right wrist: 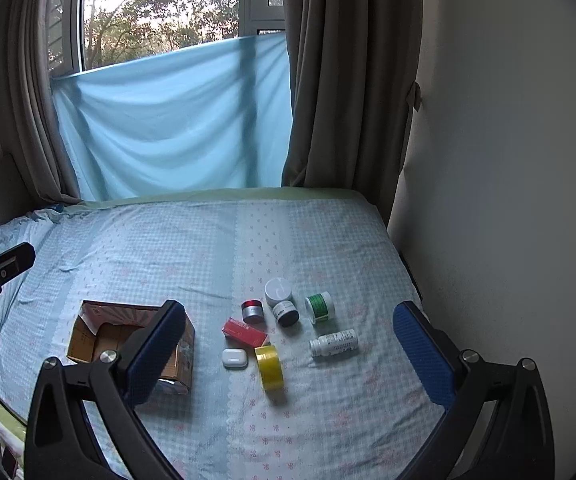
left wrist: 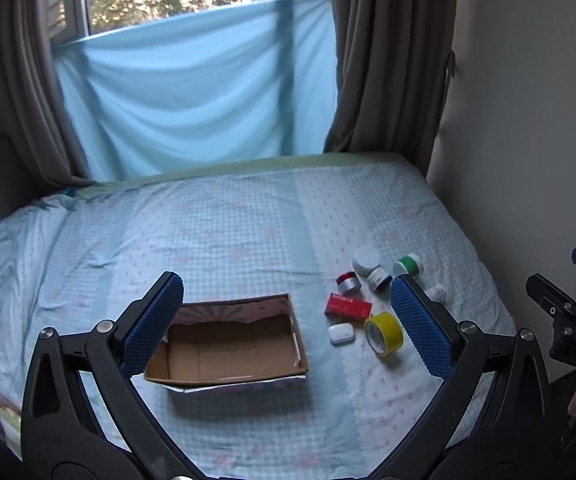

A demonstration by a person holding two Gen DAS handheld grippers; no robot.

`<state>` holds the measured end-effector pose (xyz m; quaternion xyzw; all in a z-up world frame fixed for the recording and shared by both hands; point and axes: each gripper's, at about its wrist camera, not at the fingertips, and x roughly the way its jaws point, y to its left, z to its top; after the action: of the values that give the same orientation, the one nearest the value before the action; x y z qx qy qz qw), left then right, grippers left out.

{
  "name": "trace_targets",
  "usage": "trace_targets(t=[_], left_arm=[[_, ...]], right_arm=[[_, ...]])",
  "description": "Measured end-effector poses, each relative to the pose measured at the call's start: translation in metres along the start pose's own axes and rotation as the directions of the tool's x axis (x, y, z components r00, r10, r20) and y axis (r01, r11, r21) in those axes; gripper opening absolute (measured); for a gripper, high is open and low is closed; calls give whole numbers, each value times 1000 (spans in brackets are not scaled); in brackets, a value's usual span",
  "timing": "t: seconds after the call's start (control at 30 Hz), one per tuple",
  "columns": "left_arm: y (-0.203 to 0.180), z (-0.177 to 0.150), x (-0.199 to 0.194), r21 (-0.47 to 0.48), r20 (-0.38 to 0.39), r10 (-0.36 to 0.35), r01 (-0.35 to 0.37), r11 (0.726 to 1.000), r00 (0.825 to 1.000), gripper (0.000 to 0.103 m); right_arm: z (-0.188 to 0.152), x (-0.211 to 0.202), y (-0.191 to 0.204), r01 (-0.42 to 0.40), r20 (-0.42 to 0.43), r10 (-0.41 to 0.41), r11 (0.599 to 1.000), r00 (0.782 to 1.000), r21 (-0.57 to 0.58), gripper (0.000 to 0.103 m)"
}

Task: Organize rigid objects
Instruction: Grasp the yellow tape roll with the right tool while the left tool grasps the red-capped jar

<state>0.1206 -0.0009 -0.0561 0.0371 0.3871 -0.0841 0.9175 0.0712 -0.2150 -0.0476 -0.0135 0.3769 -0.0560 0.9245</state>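
An open cardboard box sits empty on the checked bedsheet, and everything to be sorted lies in a loose cluster to its right: a red carton nearest the box, a white earbud case and a yellow tape roll just beyond, then a red-lidded tin, a white jar, a dark-lidded jar, a green-labelled tub and, farthest from the box, a white pill bottle on its side. The left gripper hovers released over the box, jaws spread wide, nothing between them. The right gripper is likewise released and empty, and the cluster falls right between its fingers, so it looks the nearer hand for a first pick. The pill bottle's long axis runs roughly across the right jaws' gap, pointing back toward the box, so the wrist would likely need turning to pinch its width
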Motion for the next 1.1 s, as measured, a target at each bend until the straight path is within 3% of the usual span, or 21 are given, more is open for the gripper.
trace_targets(t=[0.23,0.37,0.63,0.8,0.97,1.1], left_arm=[[-24,2,124,44,-189,-67,77,996,980,103],[-45,3,197,72,-288,-76,101,992,955,103],[-81,-5,351,0,-491,-111,127,992,864,103],[-92,-25,436,-71,-601,-114,89,993,791,102],[-103,-51,496,-128,-691,-135,64,990,710,95],[-108,-69,522,-165,-730,-152,43,985,666,94]], right_arm=[[-18,81,-4,-1,-144,2,1000,990,4,103],[-32,134,-2,-33,-229,28,999,973,-16,103],[-72,245,3,-74,-441,39,995,896,-61,103],[-98,306,3,-91,-552,29,992,833,-85,103],[-121,348,9,-122,-636,29,987,771,-102,103],[-134,367,18,-146,-680,37,984,733,-104,102]])
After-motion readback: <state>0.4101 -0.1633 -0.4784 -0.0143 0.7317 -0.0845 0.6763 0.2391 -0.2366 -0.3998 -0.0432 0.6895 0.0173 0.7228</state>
